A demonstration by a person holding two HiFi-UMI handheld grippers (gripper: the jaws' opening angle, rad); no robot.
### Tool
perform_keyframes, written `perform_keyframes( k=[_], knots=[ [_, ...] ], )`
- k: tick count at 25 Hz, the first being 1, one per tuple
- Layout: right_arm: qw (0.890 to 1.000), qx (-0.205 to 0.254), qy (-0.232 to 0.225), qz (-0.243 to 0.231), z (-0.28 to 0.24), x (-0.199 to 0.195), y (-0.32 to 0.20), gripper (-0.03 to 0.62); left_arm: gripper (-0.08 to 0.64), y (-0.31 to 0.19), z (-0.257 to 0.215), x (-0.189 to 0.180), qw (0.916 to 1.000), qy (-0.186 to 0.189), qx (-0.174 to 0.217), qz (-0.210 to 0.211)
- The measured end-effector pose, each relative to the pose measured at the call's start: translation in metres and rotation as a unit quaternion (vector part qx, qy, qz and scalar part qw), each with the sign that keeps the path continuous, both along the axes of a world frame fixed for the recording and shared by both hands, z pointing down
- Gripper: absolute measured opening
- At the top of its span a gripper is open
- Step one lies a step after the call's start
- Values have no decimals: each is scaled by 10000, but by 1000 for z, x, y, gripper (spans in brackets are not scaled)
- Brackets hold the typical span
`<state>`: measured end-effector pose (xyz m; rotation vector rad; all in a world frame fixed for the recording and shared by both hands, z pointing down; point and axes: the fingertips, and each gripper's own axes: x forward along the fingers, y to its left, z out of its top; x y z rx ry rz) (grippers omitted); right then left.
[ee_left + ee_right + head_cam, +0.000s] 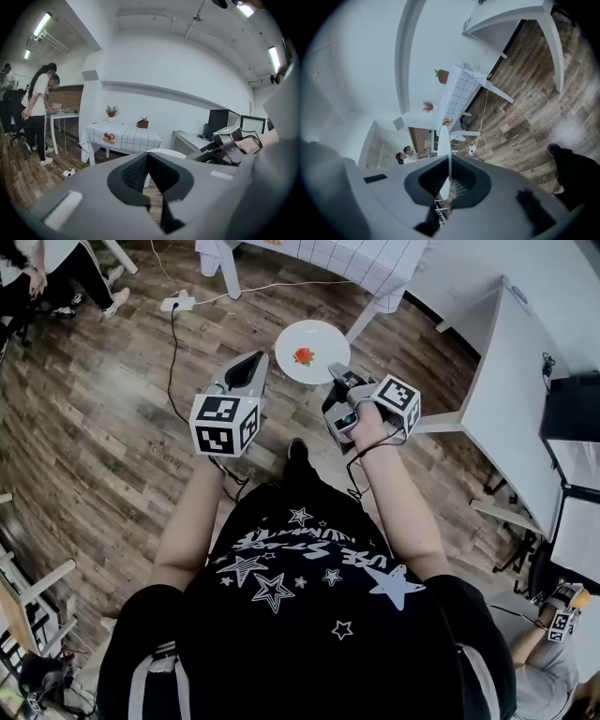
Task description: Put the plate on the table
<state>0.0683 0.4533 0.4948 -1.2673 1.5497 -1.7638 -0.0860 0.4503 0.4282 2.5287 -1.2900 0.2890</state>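
Left gripper point(255, 362) is held out over wooden floor point(103, 418), its jaws brought together with nothing between them. Just right of it, white plate point(317, 337) hangs in the air above the floor, well apart from checked-cloth table point(370, 263) beyond it and from white table point(511, 381) at far right. It rests on neither. Small red item point(303, 356) lies on the plate, possibly food, too small to identify. Right gripper point(336, 373) clamps the plate's near rim, and its own view shows the plate edge-on between the closed jaws.
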Motion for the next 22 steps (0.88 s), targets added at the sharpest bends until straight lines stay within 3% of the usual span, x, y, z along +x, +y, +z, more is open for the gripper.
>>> perform_keyframes(
  k=[8, 16, 22],
  knots=[
    [9993, -170, -93, -311, 8, 10, -67, 20, 9, -66, 10, 19, 9997, -89, -179, -171],
    [9988, 117, -205, -431, -17, 4, -144, 19, 9, -127, 0, 7, 9990, -93, -173, -404],
    [9977, 221, -211, -607, -22, 29, -174, 18, 9, -148, -2, 26, 9982, -196, -110, -557]
  ],
)
